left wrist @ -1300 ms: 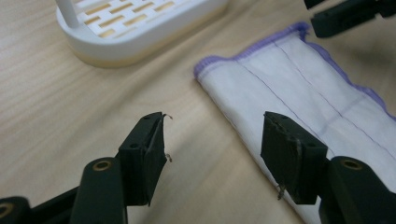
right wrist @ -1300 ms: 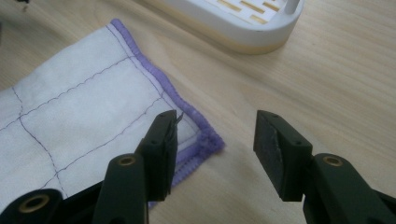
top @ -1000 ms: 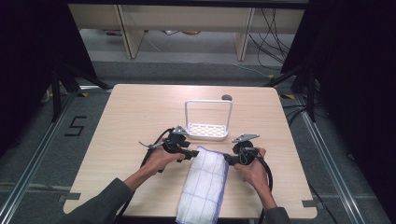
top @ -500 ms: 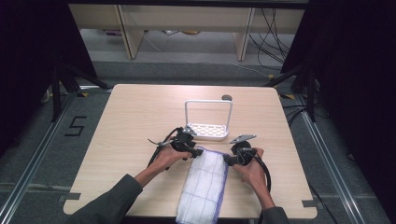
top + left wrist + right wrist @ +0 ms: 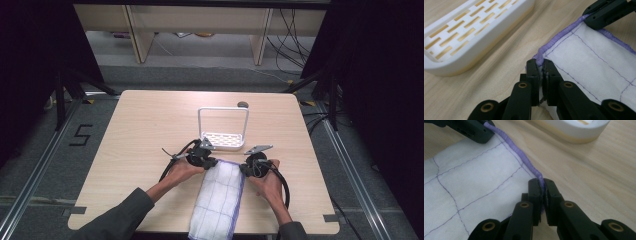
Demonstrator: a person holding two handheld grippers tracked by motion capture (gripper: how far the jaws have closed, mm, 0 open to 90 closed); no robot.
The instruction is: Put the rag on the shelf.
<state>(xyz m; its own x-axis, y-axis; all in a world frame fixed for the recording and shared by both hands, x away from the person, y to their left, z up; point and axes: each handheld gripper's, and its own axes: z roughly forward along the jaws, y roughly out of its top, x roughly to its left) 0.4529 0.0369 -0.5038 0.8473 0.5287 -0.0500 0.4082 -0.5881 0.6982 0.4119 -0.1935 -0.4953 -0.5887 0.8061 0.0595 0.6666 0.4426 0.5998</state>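
Both sets of jaws have just been closing; the left gripper (image 5: pixel 541 65) now pinches one far corner of the white cloth (image 5: pixel 219 196), the right gripper (image 5: pixel 541 185) the other. The cloth lies flat on the tabletop (image 5: pixel 140 125) near the white rack (image 5: pixel 223 131); with both corners gripped, it looks ready to be lifted or folded.

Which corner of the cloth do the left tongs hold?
The left tongs pinch the far left corner of the white cloth, the one beside the white rack. The right tongs pinch the far right corner; the near corners hang free.
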